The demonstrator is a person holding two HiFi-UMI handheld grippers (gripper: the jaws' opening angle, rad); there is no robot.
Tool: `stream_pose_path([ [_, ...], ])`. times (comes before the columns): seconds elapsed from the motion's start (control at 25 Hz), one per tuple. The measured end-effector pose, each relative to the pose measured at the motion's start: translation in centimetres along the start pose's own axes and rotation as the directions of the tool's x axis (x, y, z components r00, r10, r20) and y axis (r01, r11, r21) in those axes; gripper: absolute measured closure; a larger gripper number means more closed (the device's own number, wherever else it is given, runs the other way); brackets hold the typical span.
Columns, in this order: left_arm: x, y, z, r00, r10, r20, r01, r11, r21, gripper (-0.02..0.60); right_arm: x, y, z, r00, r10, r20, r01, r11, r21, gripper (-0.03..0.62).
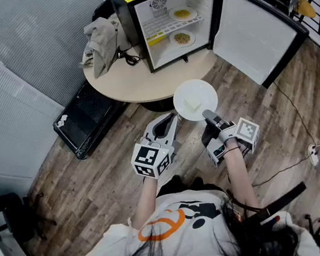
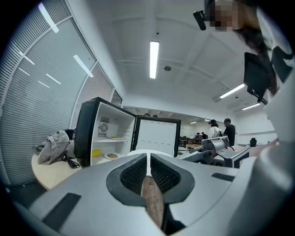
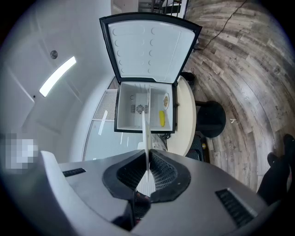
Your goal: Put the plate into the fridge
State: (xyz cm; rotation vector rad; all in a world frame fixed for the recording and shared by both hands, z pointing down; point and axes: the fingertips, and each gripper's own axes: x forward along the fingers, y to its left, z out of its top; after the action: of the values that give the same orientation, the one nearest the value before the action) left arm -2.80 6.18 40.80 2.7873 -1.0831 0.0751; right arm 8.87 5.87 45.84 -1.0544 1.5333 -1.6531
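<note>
Hair and shirt (image 1: 182, 218): being shown at the bottom edge of the head view, nearest the camera, with both forearms being stretched forward.
Right tool (image 3: 148, 159): its jaws are being pressed onto the near rim of the white plate (image 1: 195, 98).
Left tool (image 2: 148, 161): its jaws are being held together with nothing between them, and it is being carried just left of the plate.
Plate's place: it is being held in the air over the wooden floor (image 1: 96, 184), just before the edge of the round table (image 1: 121, 79) and short of the mini fridge (image 1: 131, 31).
Deciding relation: the fridge is being faced straight ahead of the right tool, beyond the plate, with its door (image 1: 254, 34) being left swung open to the right. In the right gripper view the plate is being shown edge-on, in line with the wire shelf (image 1: 161, 29). A forward, level push by the right hand is being judged the likely need.
Shelves: each is already being taken up by a plate of food (image 1: 183, 13), with a yellow thing (image 1: 156, 39) at the left.
Hard to make out: free room on either shelf, what the yellow thing is, and whether anything is being carried on the plate.
</note>
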Motion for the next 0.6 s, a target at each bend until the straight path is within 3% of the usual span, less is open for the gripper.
stream_pose_path([
  [0.6,0.2,-1.2,-0.3,1.000,-0.008,-0.019,0.008,1.000,0.017,0.563,-0.1,-0.4,0.1,1.000,-0.013,-0.010,0.013,1.000,0.013,0.569],
])
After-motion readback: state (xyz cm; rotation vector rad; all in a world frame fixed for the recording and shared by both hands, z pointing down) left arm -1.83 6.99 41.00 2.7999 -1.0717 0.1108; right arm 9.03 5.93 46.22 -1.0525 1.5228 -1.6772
